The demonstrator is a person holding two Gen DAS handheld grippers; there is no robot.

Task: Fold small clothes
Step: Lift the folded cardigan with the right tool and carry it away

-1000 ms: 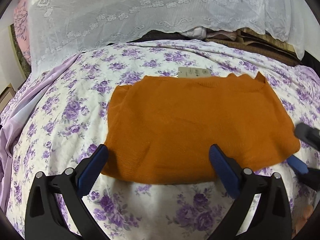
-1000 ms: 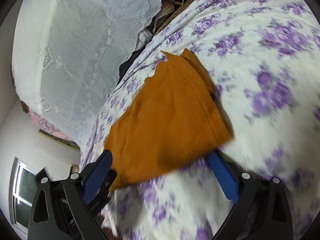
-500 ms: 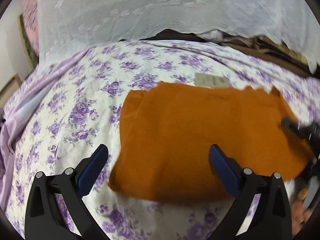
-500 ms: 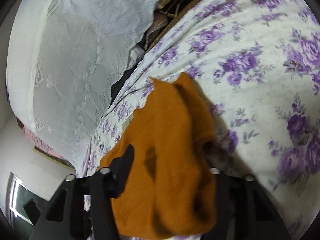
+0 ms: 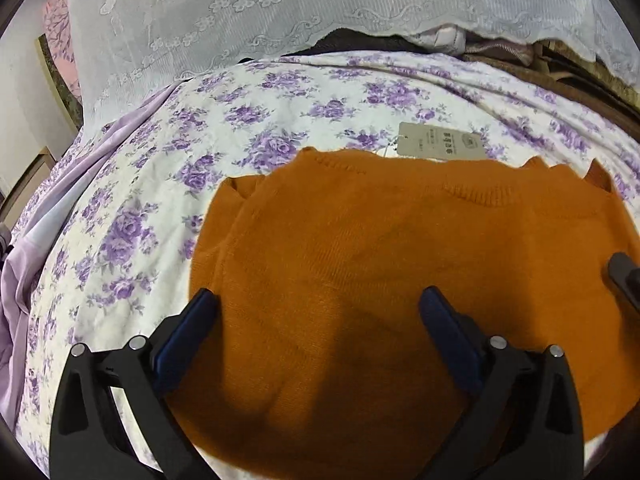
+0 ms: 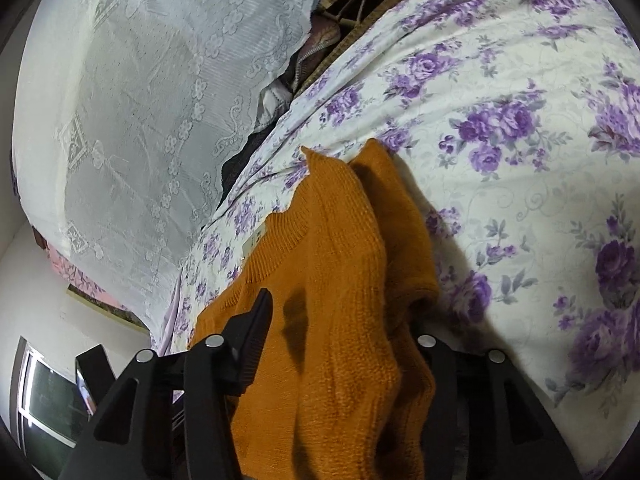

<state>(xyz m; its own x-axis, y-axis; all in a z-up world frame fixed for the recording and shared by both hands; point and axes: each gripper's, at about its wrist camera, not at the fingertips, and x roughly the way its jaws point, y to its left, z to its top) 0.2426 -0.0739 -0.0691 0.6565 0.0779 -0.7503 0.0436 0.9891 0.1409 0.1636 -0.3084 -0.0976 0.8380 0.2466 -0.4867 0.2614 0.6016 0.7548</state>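
An orange knit sweater [image 5: 400, 248] lies spread on the floral bed sheet [image 5: 280, 120], and a paper tag [image 5: 440, 142] pokes out at its collar. My left gripper [image 5: 316, 312] hovers open over the sweater's near left part, with the fabric lying flat under its blue fingers. My right gripper [image 6: 344, 316] has the sweater's [image 6: 340, 280] right edge bunched up between its fingers. Its jaws are opening slightly, with the cloth still pinched between them. One right finger [image 5: 624, 276] shows at the sweater's right side in the left wrist view.
A white lace curtain [image 5: 280, 8] hangs behind the bed, with a pile of dark and brown clothes [image 5: 560, 68] under its hem. Lilac cloth [image 5: 24, 280] drapes at the bed's left edge. A window [image 6: 44, 400] shows at the lower left of the right wrist view.
My right gripper went from wide open around the sweater's corner to closed on it, bunching the edge. My left gripper moved forward over the sweater's near left part, staying open.
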